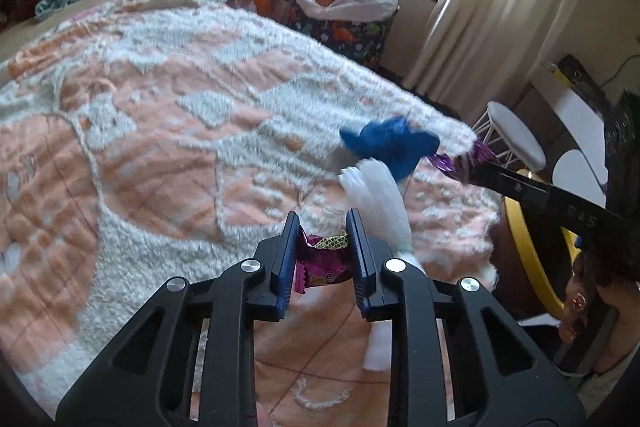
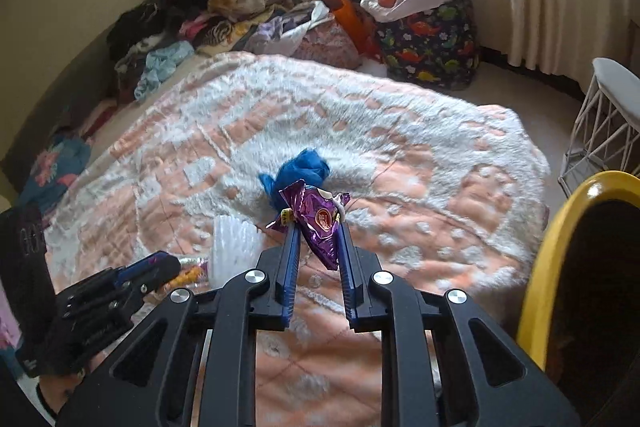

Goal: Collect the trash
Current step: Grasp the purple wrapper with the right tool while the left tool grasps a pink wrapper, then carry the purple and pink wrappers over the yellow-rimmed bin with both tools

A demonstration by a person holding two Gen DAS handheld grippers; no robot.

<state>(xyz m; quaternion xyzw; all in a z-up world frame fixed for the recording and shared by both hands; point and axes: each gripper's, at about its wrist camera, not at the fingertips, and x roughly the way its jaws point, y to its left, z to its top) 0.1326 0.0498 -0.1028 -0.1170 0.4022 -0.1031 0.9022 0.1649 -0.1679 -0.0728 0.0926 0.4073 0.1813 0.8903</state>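
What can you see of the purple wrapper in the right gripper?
The purple wrapper is shiny crinkled foil, with a round orange-and-white logo and a yellow strip at one edge. It looks flattened and empty, standing roughly upright and tapering downward. The right gripper is shut on it, blue pads pinching both sides. It hangs above the blanket, in front of a crumpled blue bag.

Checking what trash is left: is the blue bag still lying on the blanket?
Yes, the blue bag lies crumpled on the blanket, just beyond the purple wrapper clamped in the right gripper.
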